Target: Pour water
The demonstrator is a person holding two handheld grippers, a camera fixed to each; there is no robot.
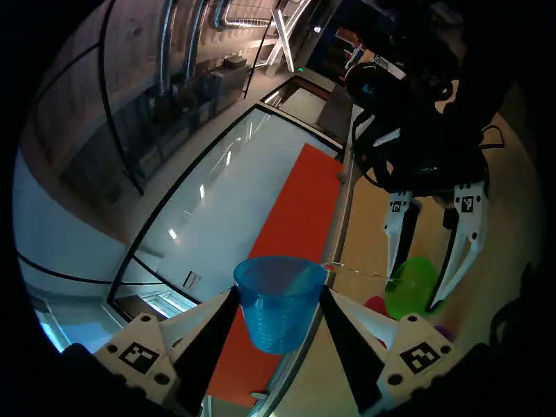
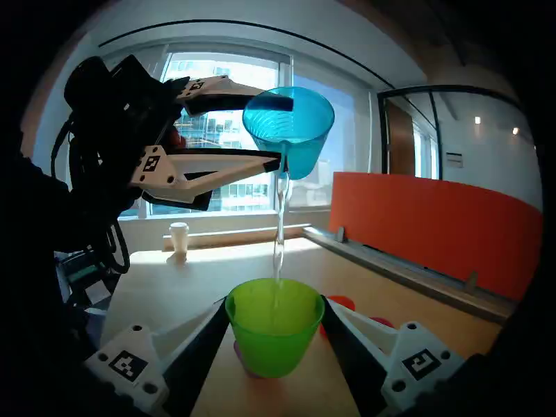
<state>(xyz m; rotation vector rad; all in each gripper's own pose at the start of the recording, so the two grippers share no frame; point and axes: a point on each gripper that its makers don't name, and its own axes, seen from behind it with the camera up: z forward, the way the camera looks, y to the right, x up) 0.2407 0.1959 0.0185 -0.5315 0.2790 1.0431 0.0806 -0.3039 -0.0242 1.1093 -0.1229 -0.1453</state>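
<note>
My left gripper (image 1: 278,306) is shut on a blue plastic cup (image 1: 279,302), tipped over on its side. In the right gripper view that blue cup (image 2: 290,128) hangs high, held by the left gripper (image 2: 267,128), and a thin stream of water (image 2: 279,222) falls from its rim. The stream lands in a green cup (image 2: 274,326), on which my right gripper (image 2: 274,333) is shut, just above the table. In the left gripper view the green cup (image 1: 411,286) sits between the right gripper's white fingers (image 1: 464,240), with the water stream (image 1: 358,272) reaching it.
A wooden table (image 2: 174,285) lies below the green cup, with red and purple cups (image 2: 340,303) just behind it. A white paper cup (image 2: 179,237) stands at the table's far edge by the window. An orange partition (image 2: 431,222) runs along the right.
</note>
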